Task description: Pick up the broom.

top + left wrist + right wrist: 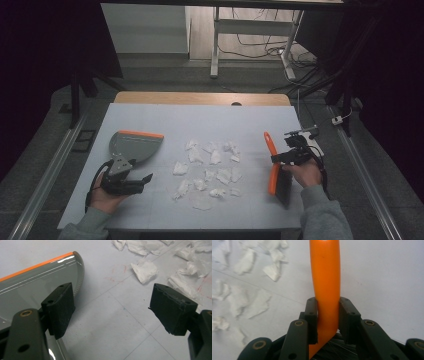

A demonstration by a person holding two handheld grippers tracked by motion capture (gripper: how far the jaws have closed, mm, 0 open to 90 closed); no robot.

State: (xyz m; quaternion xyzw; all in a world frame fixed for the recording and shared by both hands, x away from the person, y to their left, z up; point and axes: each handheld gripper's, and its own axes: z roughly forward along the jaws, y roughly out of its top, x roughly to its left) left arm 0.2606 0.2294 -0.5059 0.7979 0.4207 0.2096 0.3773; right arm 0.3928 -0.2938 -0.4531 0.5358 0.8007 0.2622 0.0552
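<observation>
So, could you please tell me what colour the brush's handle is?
Bright orange. The brush handle shows best in the right gripper view, clamped between the right gripper jaws.

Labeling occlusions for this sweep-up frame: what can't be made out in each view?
- Dustpan handle: left gripper view, hidden behind the near jaw and cut off by the bottom edge.
- Brush bristles: right gripper view, mostly hidden behind the right claw shut on the orange handle.
- Left claw opening: high view, too small and dark.
- Paper scraps: high view, too small to count reliably.
</observation>
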